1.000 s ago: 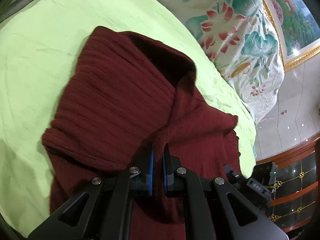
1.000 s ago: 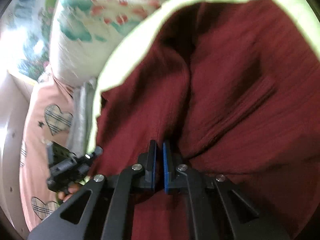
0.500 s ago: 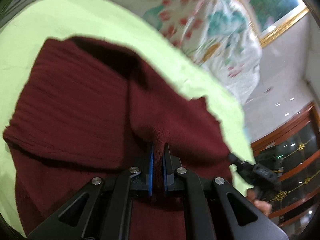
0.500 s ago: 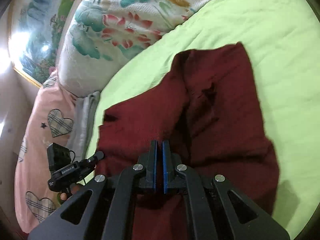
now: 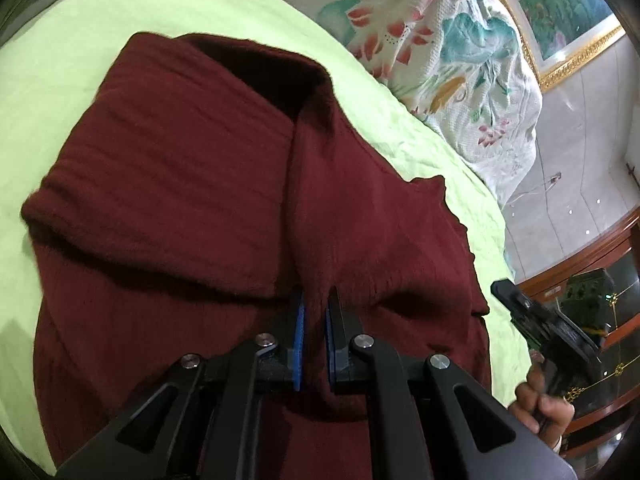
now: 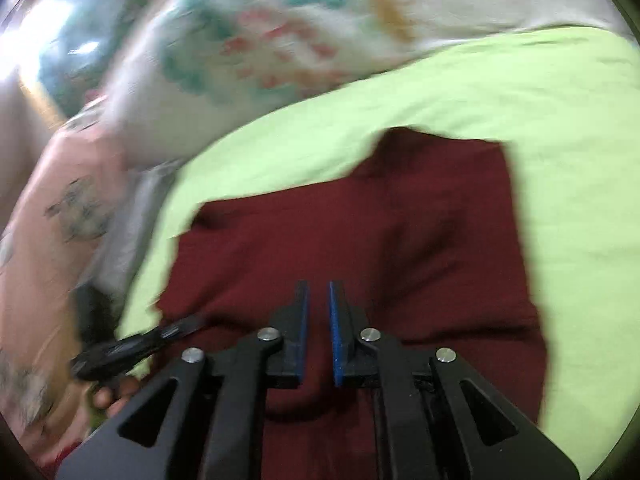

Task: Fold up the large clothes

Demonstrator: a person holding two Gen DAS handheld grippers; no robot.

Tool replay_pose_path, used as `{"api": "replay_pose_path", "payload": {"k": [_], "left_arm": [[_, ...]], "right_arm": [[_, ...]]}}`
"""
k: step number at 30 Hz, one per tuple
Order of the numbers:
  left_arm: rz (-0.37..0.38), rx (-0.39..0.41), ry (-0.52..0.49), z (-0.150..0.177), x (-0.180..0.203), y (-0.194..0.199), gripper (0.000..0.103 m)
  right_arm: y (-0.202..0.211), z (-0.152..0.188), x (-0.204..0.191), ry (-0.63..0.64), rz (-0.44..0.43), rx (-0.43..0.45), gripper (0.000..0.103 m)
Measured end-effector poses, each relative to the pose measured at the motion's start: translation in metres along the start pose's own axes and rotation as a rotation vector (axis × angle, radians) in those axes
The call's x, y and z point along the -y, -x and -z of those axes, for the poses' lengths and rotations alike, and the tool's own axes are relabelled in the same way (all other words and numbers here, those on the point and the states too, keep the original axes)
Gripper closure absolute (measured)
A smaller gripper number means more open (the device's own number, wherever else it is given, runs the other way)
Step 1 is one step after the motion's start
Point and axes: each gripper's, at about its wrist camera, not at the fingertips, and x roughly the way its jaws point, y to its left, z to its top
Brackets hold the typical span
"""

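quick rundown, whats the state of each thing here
sweater: partly folded, lying on the sheet
left gripper: shut on a ridge of the sweater
right gripper: opening, nothing between its fingers
sheet: spread flat, lightly wrinkled
quilt: bunched at the sheet's far edge

The right gripper (image 6: 318, 300), jaws opening and empty, hangs over the maroon garment (image 6: 420, 240) on green sheet (image 6: 560, 120)
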Motion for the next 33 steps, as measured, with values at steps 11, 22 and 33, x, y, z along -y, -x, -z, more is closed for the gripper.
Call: {"api": "replay_pose_path", "payload": {"k": [11, 22, 33], "left_arm": [[-0.068, -0.008, -0.007, -0.024, 0.005, -0.012, 0.091], [-0.119, 0.028, 0.003, 0.048, -0.017, 0.071, 0.056], [-0.291, 0.079, 0.039, 0.132, -0.062, 0.164, 0.041]], "right_arm": [[-0.088, -0.03, 0.032, -0.107, 0.131, -0.103, 0.087], [0.017, 0.059, 0.012, -0.09, 0.052, -0.068, 0.07], [0.112, 0.143, 0.038, -0.151, 0.122, 0.015, 0.053]]}}
